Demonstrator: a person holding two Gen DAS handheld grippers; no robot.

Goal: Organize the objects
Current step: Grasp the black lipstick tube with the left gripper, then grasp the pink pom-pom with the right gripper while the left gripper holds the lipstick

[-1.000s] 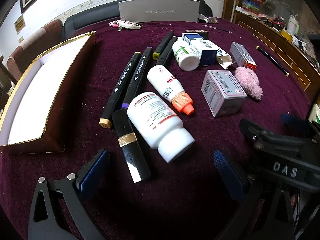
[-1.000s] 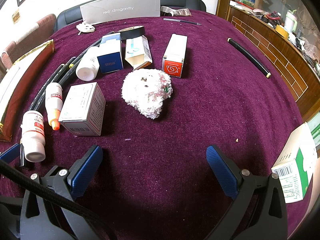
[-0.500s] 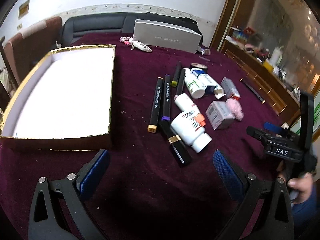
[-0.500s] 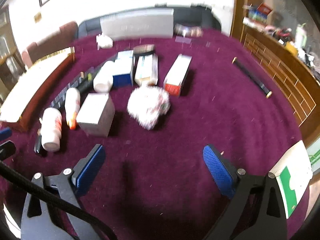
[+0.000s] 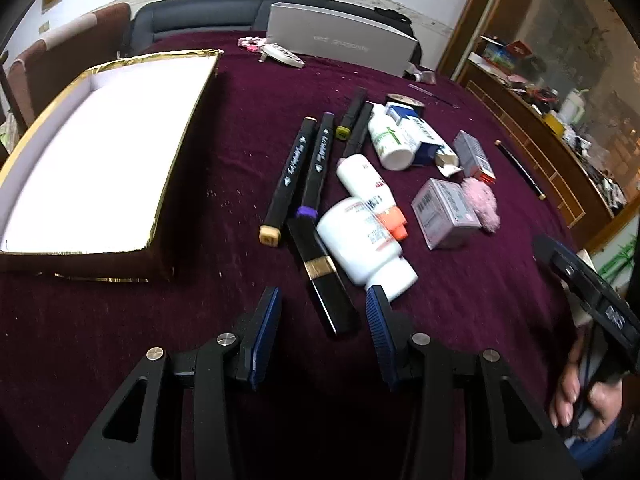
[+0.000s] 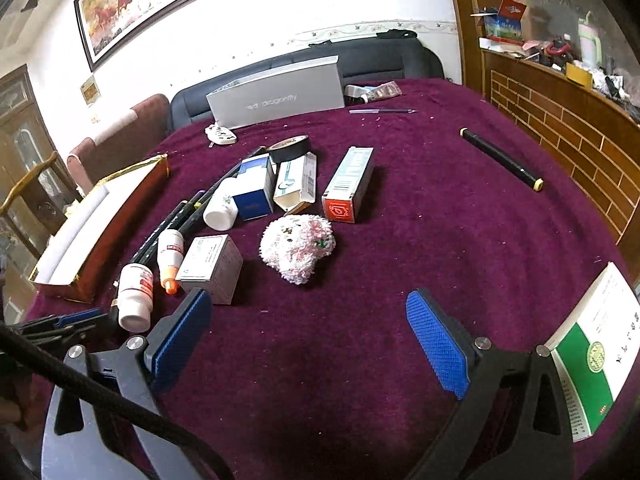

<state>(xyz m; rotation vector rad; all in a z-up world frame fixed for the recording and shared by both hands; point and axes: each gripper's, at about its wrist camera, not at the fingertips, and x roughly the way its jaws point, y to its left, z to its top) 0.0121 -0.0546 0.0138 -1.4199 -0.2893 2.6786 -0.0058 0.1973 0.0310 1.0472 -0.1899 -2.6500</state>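
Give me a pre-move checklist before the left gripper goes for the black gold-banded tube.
1. Left gripper empty: ok. Its jaws are closing, with nothing pressed between them.
2. Black gold-banded tube in front of the jaws: ok; its near end lies between the fingertips in the left wrist view.
3. Tube free of neighbours: not ok. The large white bottle lies right against it.
4. Gold-edged box open with bare space inside: ok.
5. Right gripper clear of the pile: ok, open over bare cloth.
6. Gripper height over the tube: cannot tell.
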